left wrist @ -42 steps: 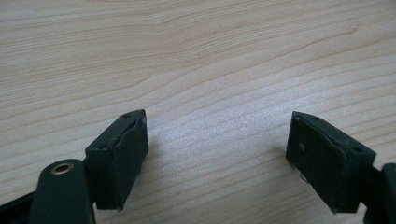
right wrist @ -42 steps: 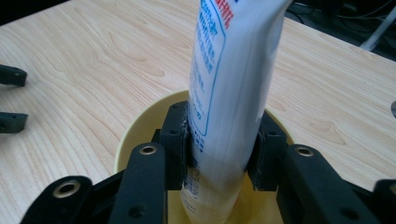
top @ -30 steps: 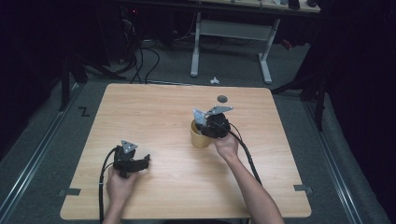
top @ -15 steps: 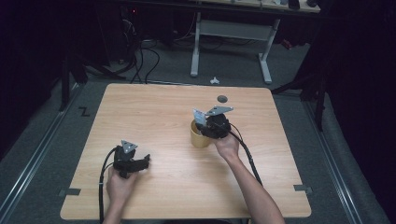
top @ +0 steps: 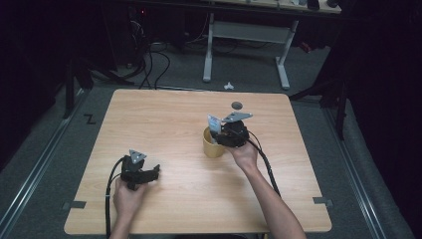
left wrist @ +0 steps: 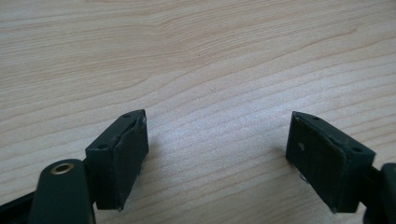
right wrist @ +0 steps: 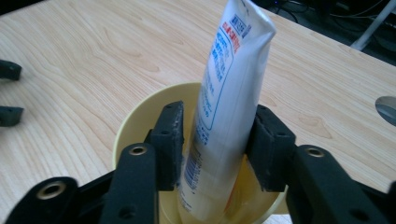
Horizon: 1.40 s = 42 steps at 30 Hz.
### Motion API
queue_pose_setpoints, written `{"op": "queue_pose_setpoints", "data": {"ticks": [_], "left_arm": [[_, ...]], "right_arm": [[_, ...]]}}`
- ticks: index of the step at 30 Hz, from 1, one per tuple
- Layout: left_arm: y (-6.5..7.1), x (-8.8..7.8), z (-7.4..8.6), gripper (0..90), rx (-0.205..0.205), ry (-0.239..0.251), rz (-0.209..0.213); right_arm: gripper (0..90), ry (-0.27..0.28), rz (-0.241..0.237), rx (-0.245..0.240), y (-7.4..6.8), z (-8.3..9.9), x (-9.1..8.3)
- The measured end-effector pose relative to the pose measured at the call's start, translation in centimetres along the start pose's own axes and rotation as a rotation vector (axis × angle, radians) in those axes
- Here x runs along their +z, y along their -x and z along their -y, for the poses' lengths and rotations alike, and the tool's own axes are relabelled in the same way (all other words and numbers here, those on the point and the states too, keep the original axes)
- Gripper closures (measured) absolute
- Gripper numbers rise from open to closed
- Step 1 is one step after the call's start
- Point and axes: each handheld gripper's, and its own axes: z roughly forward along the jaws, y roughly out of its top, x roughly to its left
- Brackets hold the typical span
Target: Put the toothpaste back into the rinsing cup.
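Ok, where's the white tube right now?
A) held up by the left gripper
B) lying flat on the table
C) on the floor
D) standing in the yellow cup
D: in the right gripper view the white tube stands tilted inside the yellow cup, between the right gripper jaws.

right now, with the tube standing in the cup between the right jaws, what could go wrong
1. The white tube leans in the yellow cup. The right gripper has just been opening, the tube between its jaws, so the tube may slump against the rim.
2. Lifting out at an angle, a jaw could catch the rim and tip the cup.
3. The left gripper rests open on the table, too far away to steady the cup.
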Motion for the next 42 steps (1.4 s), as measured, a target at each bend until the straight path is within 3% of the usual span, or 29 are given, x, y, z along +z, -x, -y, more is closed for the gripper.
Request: {"op": "queue_pose_setpoints", "data": {"ticks": [17,24,42], "left_arm": [[0.0,0.0,0.0,21.3,0.000,0.000,0.000],[0.0,0.0,0.0,21.3,0.000,0.000,0.000],[0.0,0.0,0.0,21.6,-0.001,0.000,0.001]], "right_arm": [[48.3,0.023,0.022,-0.012,-0.1,-0.3,-1.0],[45.0,0.034,0.020,0.022,0.4,-0.2,-1.7],[49.2,0.068,0.036,0.033,1.1,0.6,-4.1]]}}
